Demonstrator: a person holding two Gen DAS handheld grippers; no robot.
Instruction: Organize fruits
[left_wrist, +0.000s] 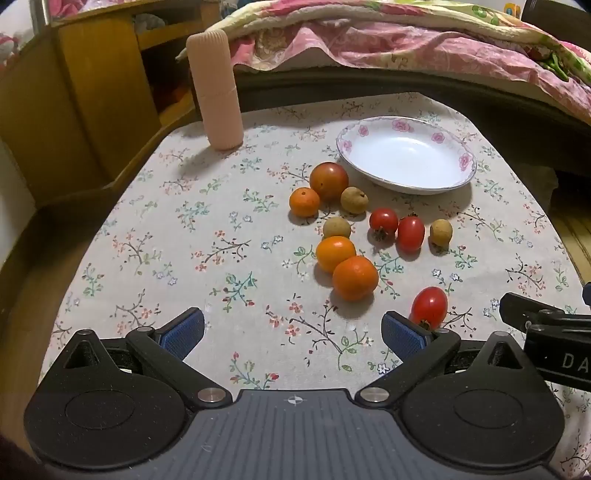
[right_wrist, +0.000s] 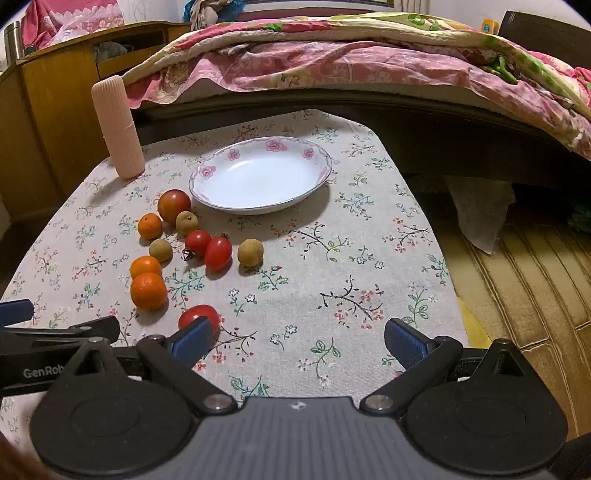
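The counter (right_wrist: 369, 258) carries a floral cloth, with an empty plate (right_wrist: 260, 173) at its far side. Loose fruit lies in a cluster before the plate, nearer its left rim. The left tool (left_wrist: 293, 334) and right tool (right_wrist: 299, 345) are both released, jaws spread wide, holding nothing. The nearest tomato (left_wrist: 429, 307) lies just beyond the left tool's right finger and the right tool's left finger, long axis tilted toward the plate. Neither tool appears clearly nearer; either would need to shift sideways.
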